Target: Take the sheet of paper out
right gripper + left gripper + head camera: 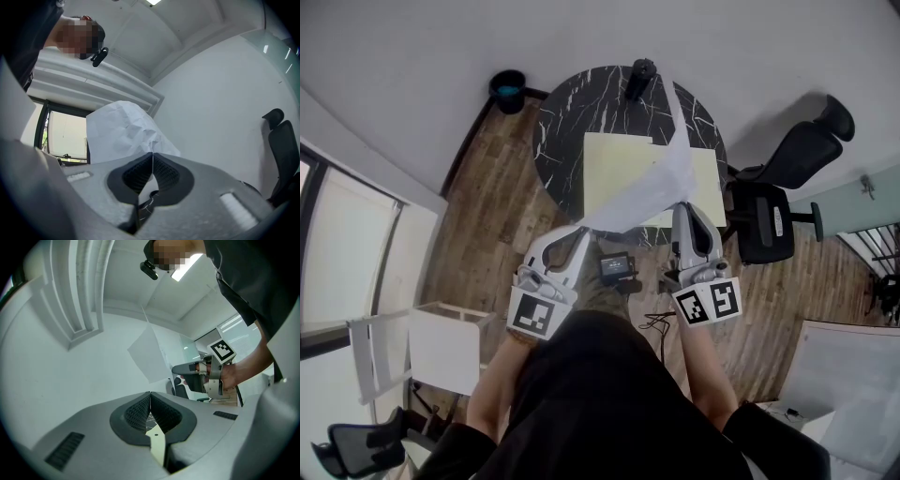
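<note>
We have both forearms out front, left gripper (578, 232) aimed about 1 o'clock and right gripper (682, 211) about 12, tips apart. Jaws on both are pressed together. Each pair pinches the sheet of paper (647, 187) between its pads.

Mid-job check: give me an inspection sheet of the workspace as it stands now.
Surface: round black marble table, with a pale yellow folder lying flat on it.
Job's things: sheet of paper, creased, held up above the table.
Clutter: dark bottle-like object at the table's far edge.
Grippers: left gripper and right gripper, fingers of each shut on the sheet.
Cables: thin cable on the floor near a black box.
Surroundings: office chair, dark bin, white chair.
</note>
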Demonstrator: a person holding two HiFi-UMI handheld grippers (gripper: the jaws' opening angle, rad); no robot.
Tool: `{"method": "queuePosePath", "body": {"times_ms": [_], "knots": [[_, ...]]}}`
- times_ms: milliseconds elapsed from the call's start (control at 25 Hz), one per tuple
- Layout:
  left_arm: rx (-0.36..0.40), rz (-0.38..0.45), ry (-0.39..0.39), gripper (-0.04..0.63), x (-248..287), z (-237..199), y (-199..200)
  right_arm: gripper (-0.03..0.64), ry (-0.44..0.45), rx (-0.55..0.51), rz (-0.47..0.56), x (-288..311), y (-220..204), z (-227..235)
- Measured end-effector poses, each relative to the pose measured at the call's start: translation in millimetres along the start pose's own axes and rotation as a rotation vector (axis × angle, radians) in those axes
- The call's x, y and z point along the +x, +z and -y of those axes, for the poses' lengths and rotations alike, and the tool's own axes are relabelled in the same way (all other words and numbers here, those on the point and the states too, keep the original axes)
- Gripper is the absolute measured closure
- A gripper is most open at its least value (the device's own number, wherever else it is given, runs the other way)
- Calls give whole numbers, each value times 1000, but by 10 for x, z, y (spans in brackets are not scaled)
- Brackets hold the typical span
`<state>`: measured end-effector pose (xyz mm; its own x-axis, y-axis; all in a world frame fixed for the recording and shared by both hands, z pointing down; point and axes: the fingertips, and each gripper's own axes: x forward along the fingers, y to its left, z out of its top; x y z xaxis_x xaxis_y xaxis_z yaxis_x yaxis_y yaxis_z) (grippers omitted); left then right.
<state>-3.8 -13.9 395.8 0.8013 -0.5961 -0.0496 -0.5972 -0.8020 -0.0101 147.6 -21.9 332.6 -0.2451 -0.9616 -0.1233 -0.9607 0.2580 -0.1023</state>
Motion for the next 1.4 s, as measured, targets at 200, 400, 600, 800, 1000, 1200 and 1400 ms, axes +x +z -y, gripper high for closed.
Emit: {"method": "queuePosePath", "body": {"times_ms": [200, 400, 600, 800, 1000, 1200, 1400], "knots": [[10, 4, -4, 594, -8, -15, 26, 615, -2, -3, -4, 27, 9, -13], [4, 8, 4, 594, -26, -35, 31, 615, -2, -5, -11, 36, -19, -15], [4, -1, 8, 594, -44, -48, 14, 615, -4, -6, -16, 46, -35, -24], [-3, -2, 16, 594, -58, -58, -1, 615, -4, -10, -24, 56, -72, -12], [0, -2, 26, 594, -70, -73, 0, 615, -1, -15, -32, 63, -105, -13], [7, 4, 24, 594, -53, -55, 23, 615, -11, -40, -33, 45, -115, 6], [46, 12, 11, 594, -25, -22, 73, 615, -25, -46, -35, 18, -119, 40]]}}
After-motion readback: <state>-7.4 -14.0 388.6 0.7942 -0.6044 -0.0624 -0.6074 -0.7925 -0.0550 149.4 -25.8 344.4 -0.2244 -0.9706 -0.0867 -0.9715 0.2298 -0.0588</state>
